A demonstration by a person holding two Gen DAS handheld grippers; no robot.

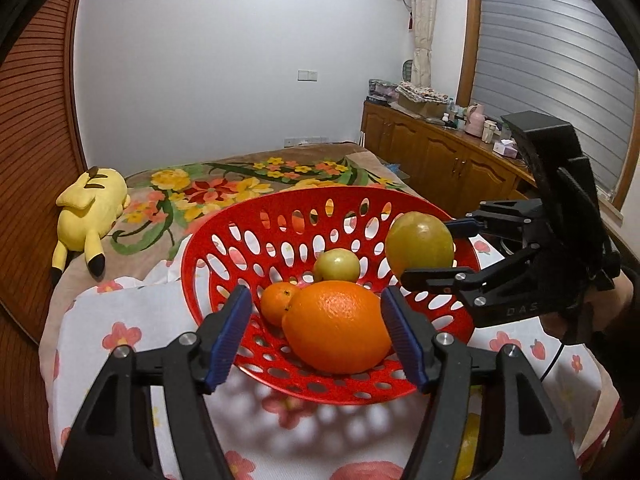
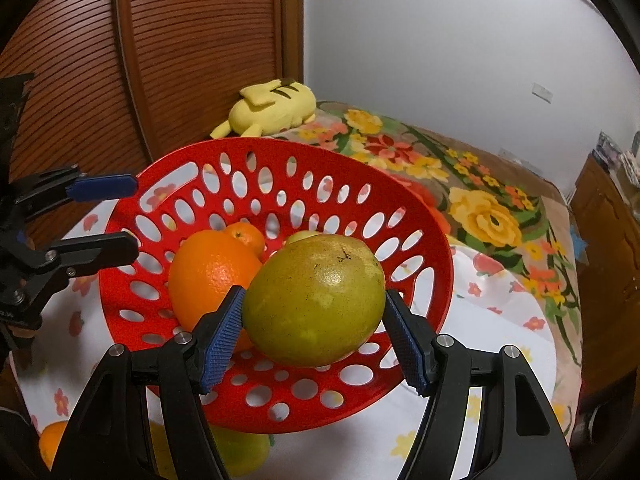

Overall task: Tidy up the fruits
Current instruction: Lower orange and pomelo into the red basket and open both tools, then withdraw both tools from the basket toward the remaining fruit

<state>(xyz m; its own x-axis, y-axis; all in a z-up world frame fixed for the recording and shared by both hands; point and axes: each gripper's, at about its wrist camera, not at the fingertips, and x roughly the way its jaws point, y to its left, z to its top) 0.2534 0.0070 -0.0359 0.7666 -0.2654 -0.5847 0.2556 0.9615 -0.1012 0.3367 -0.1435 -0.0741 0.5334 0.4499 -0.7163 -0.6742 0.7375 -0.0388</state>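
A red perforated basket (image 1: 224, 240) (image 2: 132, 280) stands on a white flowered cloth. In it lie a big orange (image 1: 336, 328) (image 2: 208, 272), a small tangerine (image 1: 276, 304) (image 2: 246, 236) and a small yellow-green fruit (image 1: 336, 266). My left gripper (image 1: 316, 332) (image 2: 136, 216) is open at the basket's near rim; the orange rests just ahead of its fingertips, untouched. My right gripper (image 2: 314, 332) (image 1: 426, 251) is shut on a large yellow-green fruit (image 2: 316, 300) (image 1: 420, 246), held above the basket's edge.
Another orange (image 2: 52, 440) and a yellow-green fruit (image 2: 240, 452) lie on the cloth beside the basket. A yellow plush toy (image 1: 90, 216) lies on the flowered blanket (image 1: 224, 188) behind. A wooden cabinet (image 1: 436, 156) runs along the right; a slatted wooden door (image 1: 36, 160) stands left.
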